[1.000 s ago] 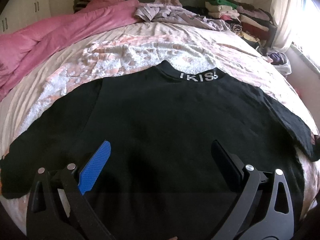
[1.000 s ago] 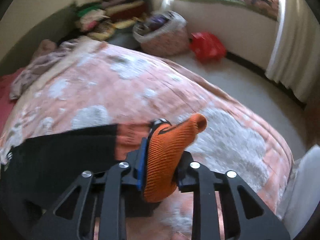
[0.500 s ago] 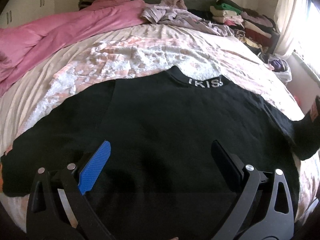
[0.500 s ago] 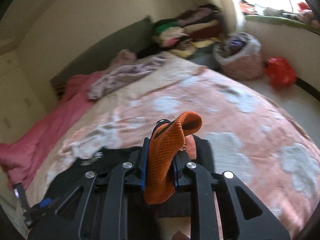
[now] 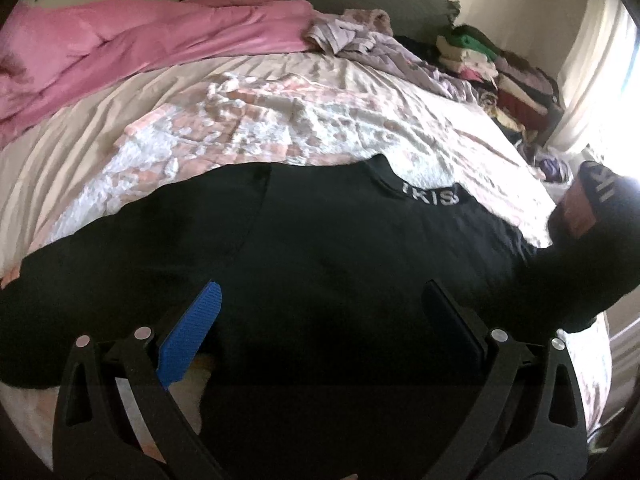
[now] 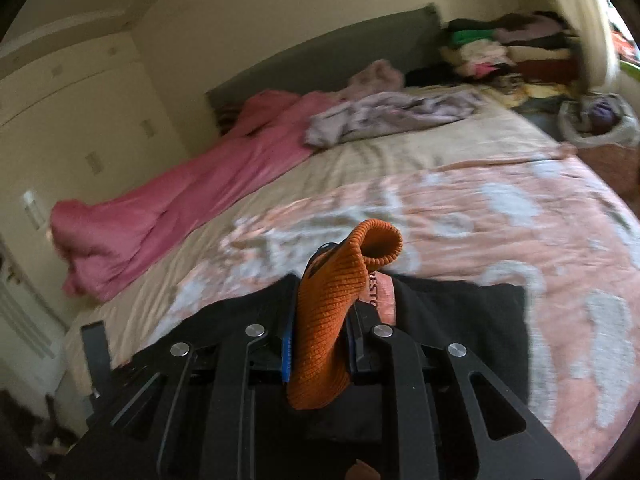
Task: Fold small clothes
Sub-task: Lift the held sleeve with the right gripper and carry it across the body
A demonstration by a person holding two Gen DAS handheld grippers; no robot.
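A black sweater (image 5: 320, 248) with white letters on its collar (image 5: 430, 197) lies flat, back up, on the bed. My left gripper (image 5: 320, 312) is open just above its lower body, touching nothing. My right gripper (image 6: 320, 340) is shut on the sweater's orange ribbed cuff (image 6: 340, 304) and holds the black right sleeve (image 6: 460, 320) lifted off the bed. In the left wrist view the lifted sleeve (image 5: 592, 232) rises at the right edge, folding in over the body.
A pink duvet (image 5: 140, 48) lies along the far left of the bed. A lilac garment (image 5: 360, 36) lies crumpled near the grey headboard (image 6: 320, 52). Stacked clothes (image 5: 500, 64) sit at the far right. A basket (image 6: 600, 120) stands on the floor beyond the bed.
My right gripper has lifted the cuff and swung the sleeve up and leftward over the sweater. My left gripper has stayed open over the lower body.
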